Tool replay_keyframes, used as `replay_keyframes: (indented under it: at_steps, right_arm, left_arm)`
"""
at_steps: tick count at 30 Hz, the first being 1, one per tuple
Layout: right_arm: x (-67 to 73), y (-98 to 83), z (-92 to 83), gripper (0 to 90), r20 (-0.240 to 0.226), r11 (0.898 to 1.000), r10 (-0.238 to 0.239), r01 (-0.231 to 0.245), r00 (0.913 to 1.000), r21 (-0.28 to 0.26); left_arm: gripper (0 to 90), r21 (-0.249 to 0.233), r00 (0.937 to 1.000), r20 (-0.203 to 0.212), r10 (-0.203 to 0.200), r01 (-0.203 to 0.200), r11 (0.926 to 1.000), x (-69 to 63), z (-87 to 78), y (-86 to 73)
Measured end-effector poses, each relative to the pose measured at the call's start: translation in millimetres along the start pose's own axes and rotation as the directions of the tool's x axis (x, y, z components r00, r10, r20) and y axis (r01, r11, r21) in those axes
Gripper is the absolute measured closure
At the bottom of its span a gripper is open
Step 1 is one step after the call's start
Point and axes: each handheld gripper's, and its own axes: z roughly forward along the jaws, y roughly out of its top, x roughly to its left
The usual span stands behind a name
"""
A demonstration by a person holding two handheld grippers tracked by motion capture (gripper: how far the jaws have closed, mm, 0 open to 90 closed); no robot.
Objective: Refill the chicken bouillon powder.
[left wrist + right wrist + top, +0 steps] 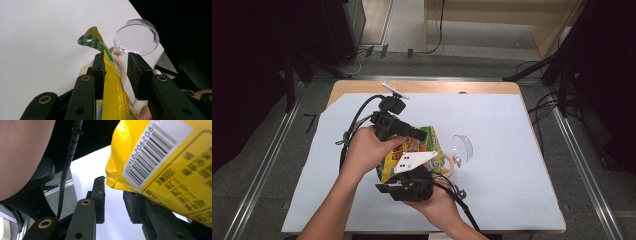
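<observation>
Snack bag (424, 145) between grippers, clear cup (461, 148) beside

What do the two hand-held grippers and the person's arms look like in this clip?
Both are black. The left gripper has two flat arms with brass-coloured rivets and block-shaped pads; the right gripper is built the same. A white three-cornered plate tops the right one, and black cables trail from each. The forearms are bare, with no sleeves showing.

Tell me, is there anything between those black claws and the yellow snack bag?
Nothing visible. In the left gripper view the yellow bag already stands between the left gripper jaws, against one pad with a gap to the other. In the right gripper view the bag's corner lies over the right gripper, its jaws apart.
</observation>
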Motion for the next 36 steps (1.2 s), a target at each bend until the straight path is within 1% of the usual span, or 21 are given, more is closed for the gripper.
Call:
replay_keyframes:
  at_steps: [6, 10, 18, 21, 27, 36]
  right_arm:
    - [0.1, 0.6, -0.4, 72.5, 0.002, 1.0, 0.005, -0.005, 1.0, -0.005]
    - [0.2, -0.1, -0.9, 72.2, 0.005, 1.0, 0.009, -0.009, 1.0, -0.007]
    - [-0.9, -0.8, -2.6, 72.4, 0.008, 1.0, 0.012, -0.012, 0.9999, -0.003]
    - [-0.4, -1.5, -2.1, 72.1, 0.01, 1.0, 0.016, -0.016, 0.9998, -0.005]
    - [1.1, -2.6, -1.2, 72.2, 0.015, 1.0, 0.01, -0.01, 0.9998, -0.006]
    - [0.9, -2.1, -1.6, 72.3, 0.013, 1.0, 0.008, -0.008, 0.9999, -0.003]
  left_arm:
    - [68.8, 0.004, 1.0, 0.001, 0.001, -0.001, 1.0, -1.0, 0.5, 1.6]
    - [68.8, 0.011, 1.0, 0.003, 0.008, -0.008, 0.9999, -1.6, 1.7, 2.8]
    - [68.6, 0.017, 1.0, 0.002, 0.001, -0.001, 0.9999, -1.7, 4.7, 4.4]
    - [68.6, 0.027, 1.0, 0.004, 0.003, -0.003, 0.9996, -1.1, 5.1, 4.4]
    - [68.6, 0.027, 0.9999, -0.002, 0.012, -0.012, 0.9996, -2.1, 6.1, 4.5]
    - [68.4, 0.023, 1.0, 0.002, 0.004, -0.004, 0.9997, -1.5, 5.9, 4.0]
